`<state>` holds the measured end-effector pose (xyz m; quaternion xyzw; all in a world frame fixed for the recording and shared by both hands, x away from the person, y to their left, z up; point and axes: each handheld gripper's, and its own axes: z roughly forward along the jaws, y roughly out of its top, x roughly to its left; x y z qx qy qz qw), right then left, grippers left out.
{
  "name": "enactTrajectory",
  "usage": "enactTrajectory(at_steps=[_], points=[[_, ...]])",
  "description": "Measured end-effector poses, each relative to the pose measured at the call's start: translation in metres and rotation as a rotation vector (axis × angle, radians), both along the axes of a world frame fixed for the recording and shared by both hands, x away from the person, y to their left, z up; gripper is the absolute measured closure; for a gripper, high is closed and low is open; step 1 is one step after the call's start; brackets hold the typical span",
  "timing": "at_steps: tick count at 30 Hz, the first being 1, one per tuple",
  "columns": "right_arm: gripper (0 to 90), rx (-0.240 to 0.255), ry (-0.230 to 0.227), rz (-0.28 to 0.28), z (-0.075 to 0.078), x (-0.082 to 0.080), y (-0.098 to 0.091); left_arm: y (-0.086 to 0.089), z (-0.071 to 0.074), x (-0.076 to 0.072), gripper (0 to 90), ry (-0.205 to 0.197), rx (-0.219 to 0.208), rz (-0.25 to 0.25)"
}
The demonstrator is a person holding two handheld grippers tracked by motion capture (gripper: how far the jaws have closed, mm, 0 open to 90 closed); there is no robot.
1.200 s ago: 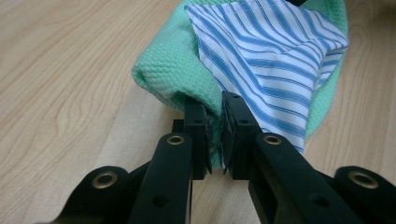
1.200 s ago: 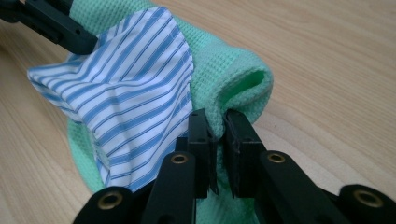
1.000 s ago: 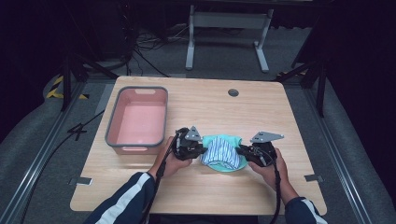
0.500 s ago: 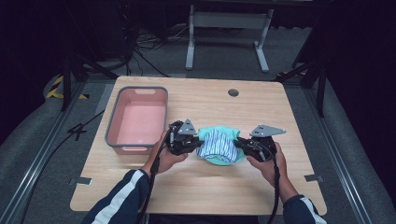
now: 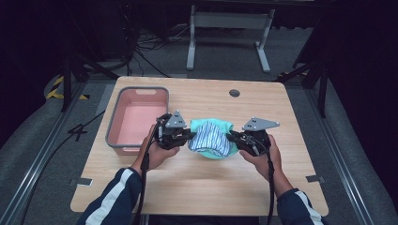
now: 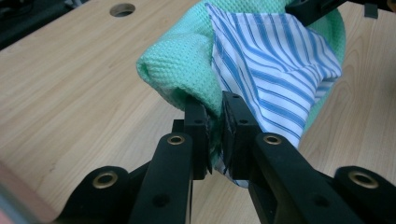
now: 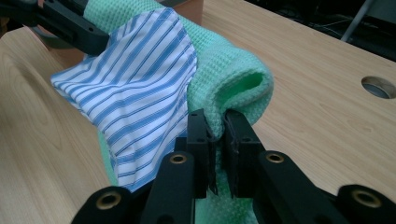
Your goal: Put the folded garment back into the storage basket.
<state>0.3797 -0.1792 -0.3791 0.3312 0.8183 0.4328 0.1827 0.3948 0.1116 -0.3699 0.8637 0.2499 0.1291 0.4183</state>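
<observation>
A green waffle-weave cloth (image 5: 220, 126) with a blue-and-white striped cloth (image 5: 210, 139) lying on it hangs between my two grippers above the middle of the table. My left gripper (image 5: 190, 136) is shut on the bundle's left edge; in the left gripper view its jaws pinch the green cloth (image 6: 182, 70) and the striped cloth (image 6: 275, 60) together. My right gripper (image 5: 233, 138) is shut on the right edge, where the green cloth (image 7: 233, 79) folds over beside the striped cloth (image 7: 135, 98). The bundle sags in the middle.
A grey bin with a pink inside (image 5: 116, 124) stands on the wooden table (image 5: 202, 183) just left of my left hand. A round cable hole (image 5: 234, 93) sits near the table's far edge. Dark floor and a metal stand lie beyond.
Both grippers have risen and moved away from me, lifting the cloth bundle with them. The cloths now hang off the tabletop between the grippers.
</observation>
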Motion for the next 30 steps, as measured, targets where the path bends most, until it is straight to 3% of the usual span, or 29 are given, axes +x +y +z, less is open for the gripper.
enactTrajectory(at_steps=[6,7,21,23,30], points=[[81.9,0.006,-0.02,0.014,0.013,0.004,0.014,0.014,0.013,-0.001,82.1,-0.023,-0.015,0.01],[81.9,0.005,-0.023,0.015,0.015,0.004,0.016,0.018,0.017,-0.002,82.1,-0.032,-0.034,0.023],[81.9,0.012,-0.063,0.067,0.048,0.017,0.056,0.052,0.045,-0.007,82.2,-0.1,-0.058,0.096],[81.9,0.014,-0.064,0.073,0.052,0.018,0.062,0.059,0.047,-0.008,82.1,-0.097,-0.085,0.11],[82.0,0.03,-0.053,0.108,0.06,0.025,0.078,0.078,0.054,-0.008,82.2,-0.114,-0.089,0.148]])
